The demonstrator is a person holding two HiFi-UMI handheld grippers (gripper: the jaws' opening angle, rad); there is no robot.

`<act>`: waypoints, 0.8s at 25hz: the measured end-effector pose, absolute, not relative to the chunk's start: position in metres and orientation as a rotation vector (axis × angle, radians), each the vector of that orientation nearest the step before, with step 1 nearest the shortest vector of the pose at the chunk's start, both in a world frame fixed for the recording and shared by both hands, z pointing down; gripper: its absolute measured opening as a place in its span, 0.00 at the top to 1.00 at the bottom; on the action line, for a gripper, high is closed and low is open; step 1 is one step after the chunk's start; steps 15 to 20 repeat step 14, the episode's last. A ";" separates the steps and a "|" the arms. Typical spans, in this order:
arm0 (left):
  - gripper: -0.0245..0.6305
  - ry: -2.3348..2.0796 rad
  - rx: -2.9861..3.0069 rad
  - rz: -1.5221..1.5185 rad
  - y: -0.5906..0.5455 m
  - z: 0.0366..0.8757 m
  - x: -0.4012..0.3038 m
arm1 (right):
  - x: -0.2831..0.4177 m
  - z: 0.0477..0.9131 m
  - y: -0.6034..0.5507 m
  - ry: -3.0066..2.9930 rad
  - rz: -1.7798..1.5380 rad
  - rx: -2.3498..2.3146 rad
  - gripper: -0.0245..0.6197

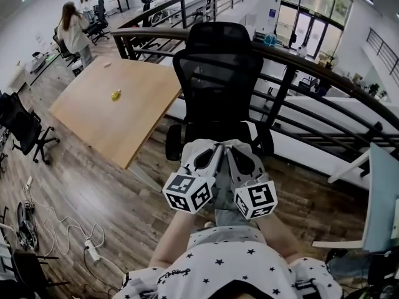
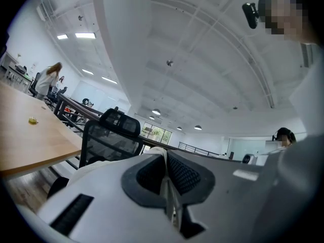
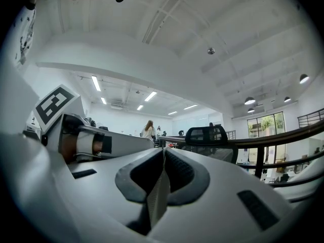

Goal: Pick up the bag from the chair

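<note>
A black mesh office chair stands straight ahead, against a dark railing. I see no bag in any view; the grippers cover most of the seat. My left gripper and right gripper are held side by side, close to my body, with their tips over the seat's front. Both are shut, pads pressed together with nothing between them. The chair's back and headrest show just left of the left gripper. From the right gripper, the chair's headrest appears beyond the tips, slightly right.
A wooden table carrying a small yellow object stands left of the chair. The curved railing runs behind it. Another black chair and floor cables lie at far left. A person stands at the far back left.
</note>
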State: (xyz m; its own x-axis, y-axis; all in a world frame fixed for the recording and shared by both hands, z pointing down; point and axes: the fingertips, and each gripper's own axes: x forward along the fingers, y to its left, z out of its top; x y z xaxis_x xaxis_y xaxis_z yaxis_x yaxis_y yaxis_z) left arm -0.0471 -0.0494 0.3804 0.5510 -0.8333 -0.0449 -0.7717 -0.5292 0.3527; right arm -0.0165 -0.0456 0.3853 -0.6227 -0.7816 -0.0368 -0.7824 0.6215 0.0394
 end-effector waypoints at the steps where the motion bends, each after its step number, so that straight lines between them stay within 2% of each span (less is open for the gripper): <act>1: 0.93 -1.330 2.498 -0.301 -0.050 0.380 -0.047 | -0.017 0.385 -0.046 2.815 0.082 -1.356 0.95; 20: 0.93 -1.329 2.504 -0.305 -0.062 0.378 -0.053 | -0.023 0.383 -0.059 2.823 0.095 -1.344 0.95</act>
